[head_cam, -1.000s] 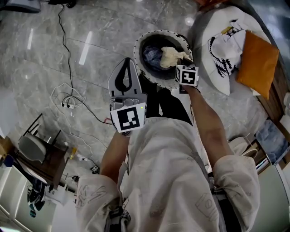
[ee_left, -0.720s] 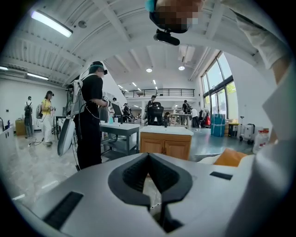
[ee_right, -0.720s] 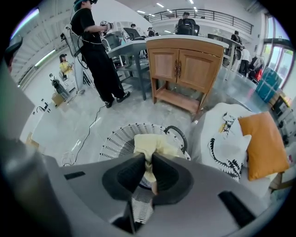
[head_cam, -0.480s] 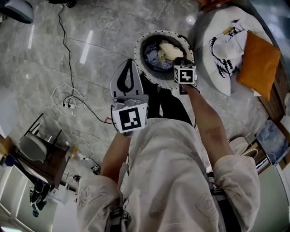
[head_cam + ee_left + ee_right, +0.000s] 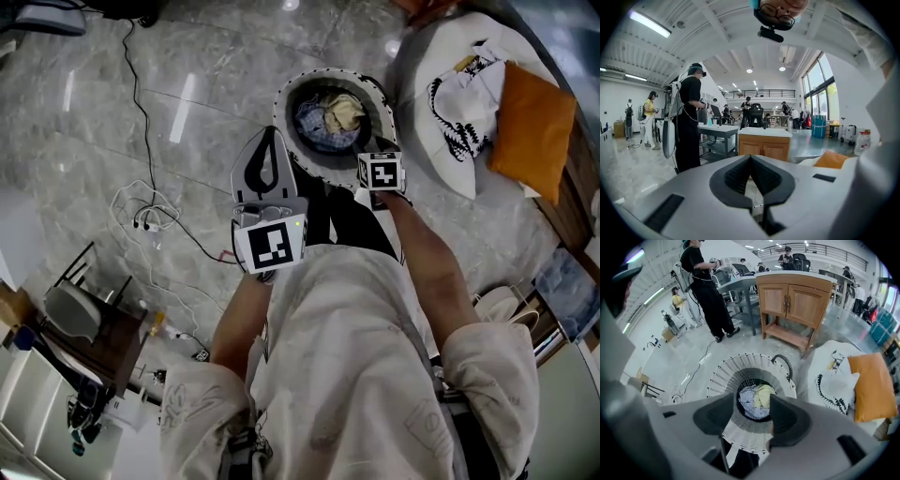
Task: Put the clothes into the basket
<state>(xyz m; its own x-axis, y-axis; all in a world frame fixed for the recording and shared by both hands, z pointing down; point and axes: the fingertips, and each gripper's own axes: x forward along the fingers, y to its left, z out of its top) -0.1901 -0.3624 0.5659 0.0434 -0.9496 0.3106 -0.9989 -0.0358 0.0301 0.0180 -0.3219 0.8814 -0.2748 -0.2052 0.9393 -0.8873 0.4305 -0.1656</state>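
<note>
Right hand-held gripper (image 5: 752,409) jaws spread wide, just been opening, nothing between them, left hand-held gripper (image 5: 751,164) pressed together, empty, white basket (image 5: 723,376) straight below right one, blue checked cloth (image 5: 747,405) and yellow cloth (image 5: 764,394) lying inside basket.

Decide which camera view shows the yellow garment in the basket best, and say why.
The right gripper view: it looks straight down into the basket, where the yellow garment lies beside a blue cloth. The head view shows it too, but smaller. The left gripper view looks level across the room and misses it.
</note>
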